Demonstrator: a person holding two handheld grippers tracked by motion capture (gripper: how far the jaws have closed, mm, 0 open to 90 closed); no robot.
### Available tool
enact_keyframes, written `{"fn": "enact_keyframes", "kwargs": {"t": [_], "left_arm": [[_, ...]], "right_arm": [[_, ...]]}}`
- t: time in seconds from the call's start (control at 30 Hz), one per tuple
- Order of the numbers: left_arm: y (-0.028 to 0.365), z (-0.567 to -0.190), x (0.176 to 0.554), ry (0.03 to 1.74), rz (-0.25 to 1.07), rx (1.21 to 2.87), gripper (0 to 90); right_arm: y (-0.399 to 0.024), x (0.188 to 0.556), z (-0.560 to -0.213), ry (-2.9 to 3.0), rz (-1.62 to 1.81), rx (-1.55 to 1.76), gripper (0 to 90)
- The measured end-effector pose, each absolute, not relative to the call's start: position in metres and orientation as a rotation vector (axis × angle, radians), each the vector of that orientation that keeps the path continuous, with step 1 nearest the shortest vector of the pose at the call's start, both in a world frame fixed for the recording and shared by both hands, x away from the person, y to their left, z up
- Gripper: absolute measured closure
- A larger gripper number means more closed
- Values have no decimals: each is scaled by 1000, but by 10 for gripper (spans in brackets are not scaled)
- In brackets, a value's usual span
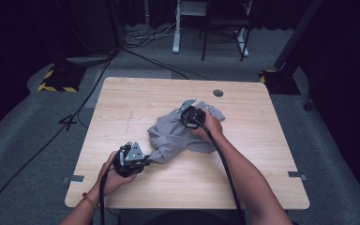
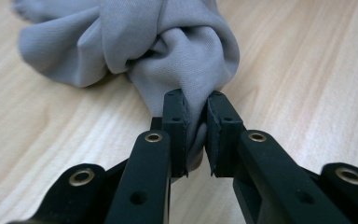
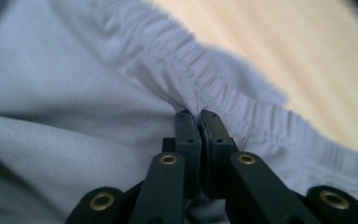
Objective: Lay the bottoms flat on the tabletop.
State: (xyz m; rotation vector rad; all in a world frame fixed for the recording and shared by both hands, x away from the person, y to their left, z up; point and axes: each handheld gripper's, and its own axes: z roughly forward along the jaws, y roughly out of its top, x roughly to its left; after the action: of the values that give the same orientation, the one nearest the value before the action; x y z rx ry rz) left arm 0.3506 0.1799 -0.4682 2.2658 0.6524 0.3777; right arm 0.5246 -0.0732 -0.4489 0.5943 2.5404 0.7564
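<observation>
Wooden table [image 1: 122,101], dark room. Grey garment [image 1: 176,136] bunched mid-table between grippers. Left gripper [image 2: 196,135] clamps near corner; right gripper [image 3: 199,128] pinches elastic hem [image 3: 223,93] at far edge. Stretch axis diagonal.

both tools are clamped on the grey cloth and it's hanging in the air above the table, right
Not quite. Both the left tool and the right tool are shut on the grey cloth, but the cloth lies bunched on the table, not hanging in the air. The high view shows it.
</observation>
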Motion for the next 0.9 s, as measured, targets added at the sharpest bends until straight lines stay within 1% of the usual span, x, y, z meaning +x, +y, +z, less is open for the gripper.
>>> {"fn": "enact_keyframes", "kwargs": {"t": [0.17, 0.27, 0.33, 0.37, 0.5, 0.57, 0.6, 0.67, 0.7, 0.73, 0.77, 0.8, 0.83, 0.87, 0.9], "left_arm": [[173, -466, 356, 661, 377, 2246, 773], [166, -463, 357, 642, 384, 2245, 769], [163, -463, 360, 640, 396, 2244, 740], [161, -463, 362, 651, 413, 2244, 679], [158, -460, 380, 694, 432, 2214, 505], [155, -459, 397, 717, 409, 2183, 400], [152, -458, 405, 734, 396, 2178, 331], [145, -459, 422, 710, 383, 2193, 274], [140, -460, 428, 711, 399, 2194, 264], [135, -461, 436, 703, 379, 2197, 258], [130, -463, 443, 697, 354, 2201, 248], [126, -464, 449, 691, 356, 2203, 236], [122, -465, 455, 682, 338, 2199, 235], [118, -466, 460, 665, 316, 2208, 226], [114, -467, 463, 654, 322, 2219, 220]], "right_arm": [[-114, 519, -419, 2380, 956, 780, 865], [-138, 516, -406, 2303, 999, 815, 867], [-153, 516, -401, 2272, 992, 850, 868], [-164, 518, -400, 2248, 972, 875, 867], [-191, 525, -402, 2219, 917, 979, 865], [-201, 528, -407, 2217, 893, 1012, 862], [-207, 530, -411, 2223, 873, 1035, 858], [-213, 533, -419, 2228, 843, 1064, 844], [-216, 534, -422, 2233, 852, 1077, 836], [-220, 535, -426, 2242, 848, 1082, 833], [-222, 535, -428, 2243, 840, 1089, 818], [-225, 536, -431, 2246, 836, 1091, 761], [-227, 537, -433, 2266, 838, 1097, 664], [-229, 538, -435, 2272, 816, 1113, 595], [-232, 538, -437, 2269, 808, 1132, 528]]}}
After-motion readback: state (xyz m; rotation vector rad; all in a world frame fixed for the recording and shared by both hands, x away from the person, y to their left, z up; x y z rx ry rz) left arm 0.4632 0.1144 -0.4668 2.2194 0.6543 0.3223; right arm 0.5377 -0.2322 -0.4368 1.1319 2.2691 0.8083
